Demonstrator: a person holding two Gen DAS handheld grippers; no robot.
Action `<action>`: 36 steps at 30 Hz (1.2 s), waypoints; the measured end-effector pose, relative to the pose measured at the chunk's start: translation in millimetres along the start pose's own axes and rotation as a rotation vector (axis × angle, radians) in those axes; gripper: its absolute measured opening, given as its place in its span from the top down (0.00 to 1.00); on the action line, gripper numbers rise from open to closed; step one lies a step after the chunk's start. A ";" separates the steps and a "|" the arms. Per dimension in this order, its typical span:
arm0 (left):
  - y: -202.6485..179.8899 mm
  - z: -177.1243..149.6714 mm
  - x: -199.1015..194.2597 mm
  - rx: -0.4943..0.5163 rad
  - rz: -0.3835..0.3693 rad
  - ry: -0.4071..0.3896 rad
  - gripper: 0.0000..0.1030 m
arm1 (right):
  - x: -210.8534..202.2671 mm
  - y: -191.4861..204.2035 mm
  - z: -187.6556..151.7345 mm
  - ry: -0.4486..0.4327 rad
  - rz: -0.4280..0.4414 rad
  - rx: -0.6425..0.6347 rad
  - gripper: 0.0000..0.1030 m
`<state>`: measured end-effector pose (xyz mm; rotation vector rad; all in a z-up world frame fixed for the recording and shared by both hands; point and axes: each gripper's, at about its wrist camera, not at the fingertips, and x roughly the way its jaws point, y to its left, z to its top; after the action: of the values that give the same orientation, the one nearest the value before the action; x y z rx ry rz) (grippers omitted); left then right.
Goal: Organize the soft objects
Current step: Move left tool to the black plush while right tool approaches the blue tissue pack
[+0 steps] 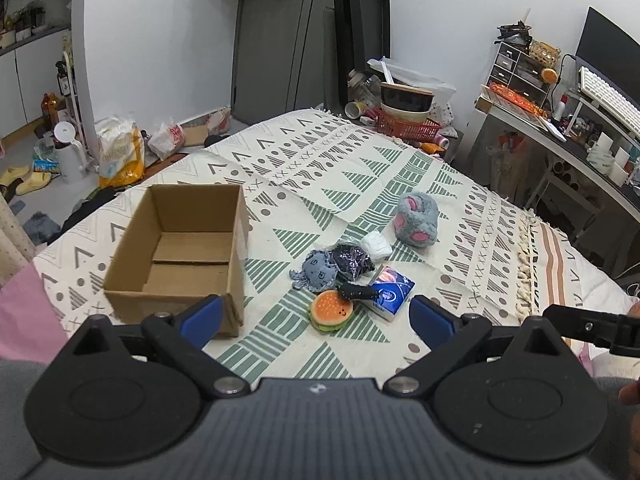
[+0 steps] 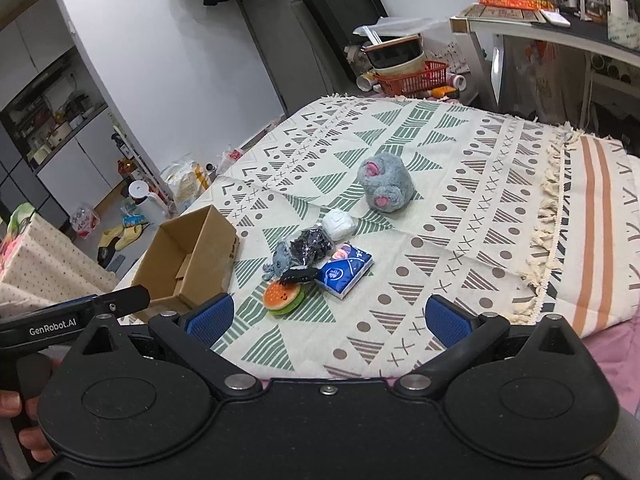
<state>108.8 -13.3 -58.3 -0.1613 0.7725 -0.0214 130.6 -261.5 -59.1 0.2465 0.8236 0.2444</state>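
An empty cardboard box (image 1: 176, 256) (image 2: 188, 260) stands open on the patterned cloth (image 1: 360, 168) at the left. To its right lie a burger plush (image 1: 332, 310) (image 2: 282, 298), a blue-grey octopus plush (image 1: 316, 270) (image 2: 280, 260), a black shiny bundle (image 1: 352, 262) (image 2: 312, 246), a small black item (image 1: 358, 292) (image 2: 298, 274), a blue tissue pack (image 1: 390, 292) (image 2: 344, 270), a white wad (image 1: 376, 245) (image 2: 338, 224) and a grey slipper plush (image 1: 416, 220) (image 2: 386, 186). My left gripper (image 1: 316, 320) is open, short of the burger. My right gripper (image 2: 326, 318) is open and holds nothing.
A red basket with stacked bowls (image 1: 406, 120) (image 2: 412, 76) sits past the far edge of the bed. A desk with clutter (image 1: 580, 120) stands at the right. Bags, slippers and a white jug (image 1: 70, 156) litter the floor at the left. The fringed cloth edge (image 2: 552, 208) runs down the right.
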 end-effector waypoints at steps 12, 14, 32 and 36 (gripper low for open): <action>-5.2 17.1 57.5 -0.020 -0.031 0.063 0.15 | 54.6 -22.0 21.3 0.047 0.027 0.099 0.05; -6.8 19.6 68.5 -0.024 -0.037 0.078 0.20 | 65.6 -25.9 24.8 0.063 0.036 0.122 0.09; -22.8 20.7 175.8 -0.029 -0.083 0.219 0.38 | 173.1 -72.0 18.9 0.149 0.173 0.389 0.49; -25.5 15.8 196.1 -0.028 -0.087 0.251 0.38 | 189.1 -81.4 15.0 0.168 0.181 0.420 0.51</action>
<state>261.4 -51.7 -179.1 -0.2209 1.0164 -0.1147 275.2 -281.9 -205.0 0.7043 1.0171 0.2626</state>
